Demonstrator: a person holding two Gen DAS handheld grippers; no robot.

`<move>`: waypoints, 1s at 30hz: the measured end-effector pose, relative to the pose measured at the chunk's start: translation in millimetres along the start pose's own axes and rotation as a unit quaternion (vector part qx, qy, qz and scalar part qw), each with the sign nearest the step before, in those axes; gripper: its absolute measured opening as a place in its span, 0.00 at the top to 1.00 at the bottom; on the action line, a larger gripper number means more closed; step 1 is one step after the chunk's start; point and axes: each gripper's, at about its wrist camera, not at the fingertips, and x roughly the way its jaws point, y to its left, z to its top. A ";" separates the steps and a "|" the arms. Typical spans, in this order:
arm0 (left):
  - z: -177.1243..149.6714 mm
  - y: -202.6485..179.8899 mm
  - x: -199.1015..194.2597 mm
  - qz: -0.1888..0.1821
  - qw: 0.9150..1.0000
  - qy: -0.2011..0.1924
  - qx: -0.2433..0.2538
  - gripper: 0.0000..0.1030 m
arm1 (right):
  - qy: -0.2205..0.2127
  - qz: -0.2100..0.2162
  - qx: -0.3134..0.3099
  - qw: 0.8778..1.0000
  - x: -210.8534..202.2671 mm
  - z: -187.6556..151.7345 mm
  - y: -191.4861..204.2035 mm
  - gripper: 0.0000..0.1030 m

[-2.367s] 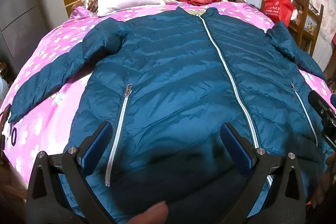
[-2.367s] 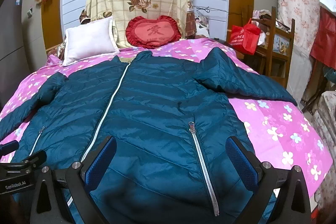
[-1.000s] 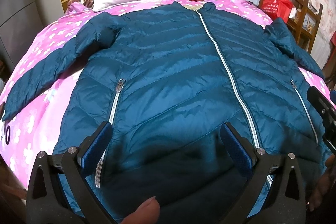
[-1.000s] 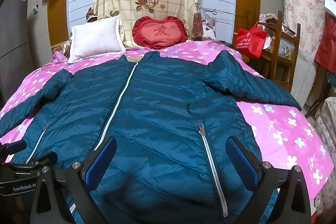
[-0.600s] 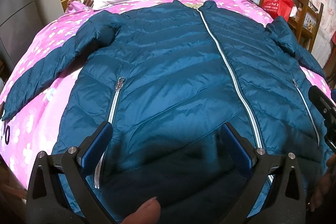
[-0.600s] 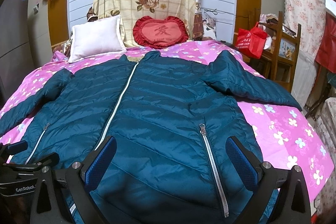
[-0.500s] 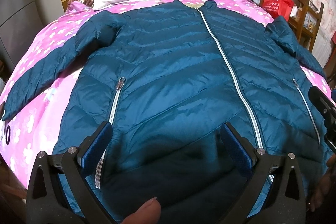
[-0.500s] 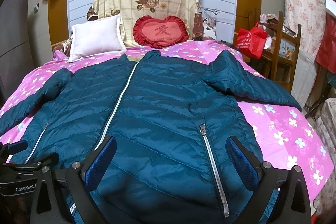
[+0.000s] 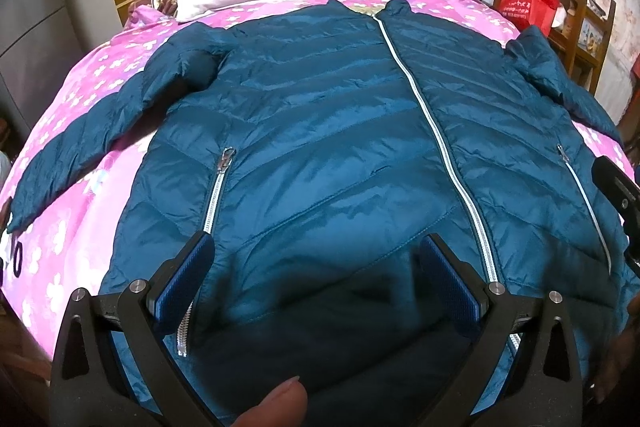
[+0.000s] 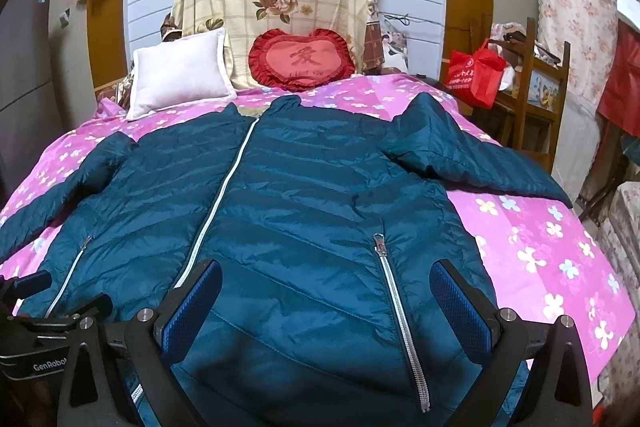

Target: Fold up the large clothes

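A teal quilted puffer jacket [image 9: 320, 147] [image 10: 312, 211] lies front-up and zipped on a pink flowered bed [image 9: 60, 235] [image 10: 552, 251], collar toward the pillows, both sleeves spread outward. My left gripper [image 9: 316, 279] hovers open over the hem, left of the white centre zipper [image 9: 436, 143]. My right gripper [image 10: 326, 301] is open above the hem on the jacket's right half, with the right pocket zipper [image 10: 400, 315] between its blue pads. Neither gripper holds any fabric. A thumb tip [image 9: 272, 407] shows at the bottom of the left wrist view.
A white pillow [image 10: 180, 75] and a red heart cushion [image 10: 302, 59] lean at the headboard under a floral cloth. A red bag [image 10: 476, 73] and wooden shelf [image 10: 540, 87] stand right of the bed. The left gripper's body [image 10: 36, 347] shows low left in the right wrist view.
Both grippers have stayed open and nearly still over the hem. The views have shifted only slightly; the jacket lies as before.
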 end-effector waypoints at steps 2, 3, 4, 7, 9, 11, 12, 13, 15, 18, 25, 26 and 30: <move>0.0 0.3 -0.1 0.000 1.000 0.001 -0.002 0.00 | 0.001 0.000 0.000 1.000 0.2 0.0 0.4 0.00; 0.1 -0.5 0.1 -0.001 1.000 0.000 -0.002 0.00 | 0.001 0.000 0.000 1.000 -0.1 0.1 0.3 0.00; 0.0 -0.3 0.3 0.000 1.000 0.000 -0.003 0.00 | 0.000 0.001 0.001 1.000 -0.4 0.2 0.3 0.00; 0.0 1.0 1.6 0.002 1.000 0.003 -0.005 0.00 | 0.000 0.000 -0.001 1.000 -0.1 0.1 0.8 0.00; 0.3 3.3 3.2 0.004 1.000 0.004 -0.008 0.00 | 0.001 0.000 0.000 1.000 0.0 0.0 0.3 0.00; 0.4 5.4 5.0 0.007 1.000 0.007 -0.011 0.00 | 0.003 -0.001 -0.002 1.000 0.6 0.7 1.5 0.00; 0.7 7.0 5.7 0.009 1.000 0.008 -0.012 0.00 | 0.005 -0.003 -0.003 1.000 0.9 1.2 2.3 0.00; 1.3 8.6 6.8 0.011 1.000 0.009 -0.013 0.00 | 0.007 -0.006 -0.005 1.000 1.1 1.9 2.9 0.00; 4.2 12.3 8.4 0.015 1.000 0.009 -0.015 0.00 | 0.004 -0.005 -0.003 1.000 0.7 2.9 4.2 0.00; 8.0 17.9 9.3 0.018 1.000 0.007 -0.018 0.00 | 0.004 -0.001 -0.002 1.000 0.9 4.2 6.8 0.00; 16.8 30.5 14.1 0.024 0.999 0.002 -0.026 0.00 | 0.007 0.004 -0.010 1.000 8.2 3.6 19.0 0.00; 18.3 32.8 15.4 0.026 0.999 0.002 -0.028 0.00 | 0.009 0.005 -0.011 1.000 10.0 3.3 21.8 0.00; 25.6 43.7 23.3 0.035 0.999 0.001 -0.034 0.00 | 0.012 0.010 -0.019 1.000 13.2 2.4 29.4 0.00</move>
